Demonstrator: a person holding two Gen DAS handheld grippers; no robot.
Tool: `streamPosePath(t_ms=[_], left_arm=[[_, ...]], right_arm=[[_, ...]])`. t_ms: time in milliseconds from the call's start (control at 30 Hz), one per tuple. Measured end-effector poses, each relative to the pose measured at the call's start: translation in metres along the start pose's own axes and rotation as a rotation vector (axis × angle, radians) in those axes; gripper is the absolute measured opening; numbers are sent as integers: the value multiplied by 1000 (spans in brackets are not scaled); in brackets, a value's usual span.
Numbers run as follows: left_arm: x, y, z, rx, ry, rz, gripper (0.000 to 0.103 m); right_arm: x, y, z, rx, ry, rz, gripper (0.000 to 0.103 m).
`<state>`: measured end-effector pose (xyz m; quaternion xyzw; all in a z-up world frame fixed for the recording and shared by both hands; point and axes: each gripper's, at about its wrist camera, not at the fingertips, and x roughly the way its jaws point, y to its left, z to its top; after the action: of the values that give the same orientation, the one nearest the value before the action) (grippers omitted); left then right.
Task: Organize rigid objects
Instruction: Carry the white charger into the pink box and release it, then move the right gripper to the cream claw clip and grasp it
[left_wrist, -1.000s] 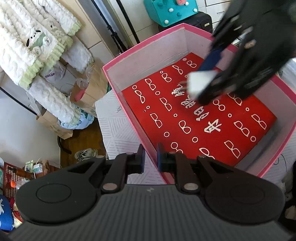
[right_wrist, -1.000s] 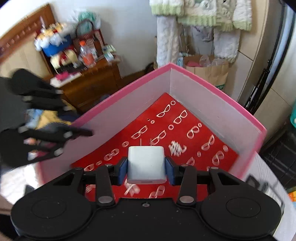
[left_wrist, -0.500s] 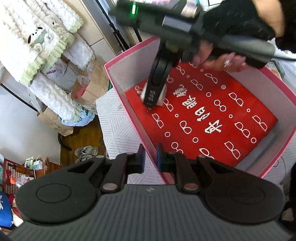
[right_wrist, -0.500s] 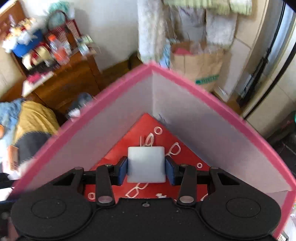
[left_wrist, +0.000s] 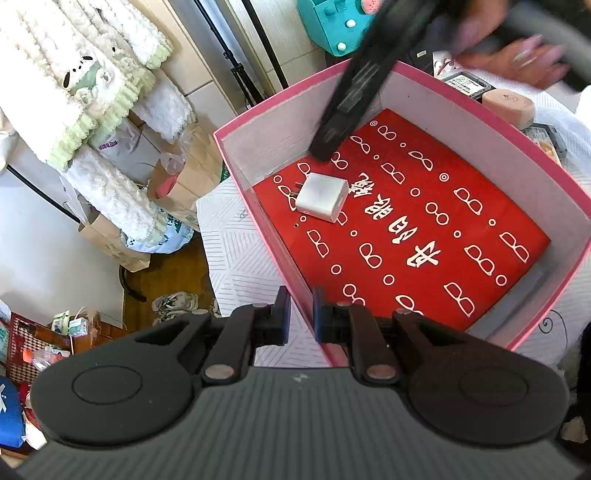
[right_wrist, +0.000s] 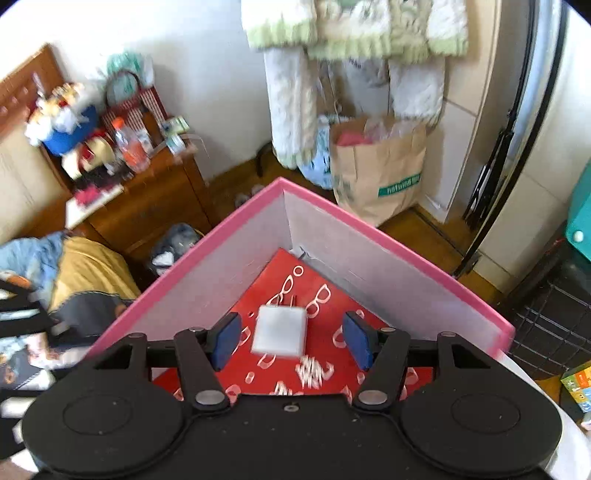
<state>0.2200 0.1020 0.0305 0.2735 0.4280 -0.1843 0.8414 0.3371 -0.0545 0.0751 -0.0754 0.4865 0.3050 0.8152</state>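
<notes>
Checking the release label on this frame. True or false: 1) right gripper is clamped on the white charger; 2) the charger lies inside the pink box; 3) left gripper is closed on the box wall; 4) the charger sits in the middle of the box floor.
1) False: the right gripper has just been opening; the white charger lies free between its pads.
2) True: it rests on the red liner of the pink box.
3) True: the left gripper pinches the wall.
4) False: it sits near a corner.

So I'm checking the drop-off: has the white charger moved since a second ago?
Yes. The white charger has left the right claw, which just opened, and lies on the red liner near the pink box corner.
</notes>
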Motion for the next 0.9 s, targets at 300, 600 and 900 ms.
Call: streamPosePath(t_ms=[300,600,900], left_arm=[[-2,-3,-4,-12,-20,18,12],[-4,-6,-4,-25,-19,30,12],[-5,-6,-5,-35,-21,35,12]], right_arm=[[-90,-6,-77,31,-74,-36,66],[-120,-28,-172,131,-50,-142,66],[-97,-35,-238,162,-44,-155,64]])
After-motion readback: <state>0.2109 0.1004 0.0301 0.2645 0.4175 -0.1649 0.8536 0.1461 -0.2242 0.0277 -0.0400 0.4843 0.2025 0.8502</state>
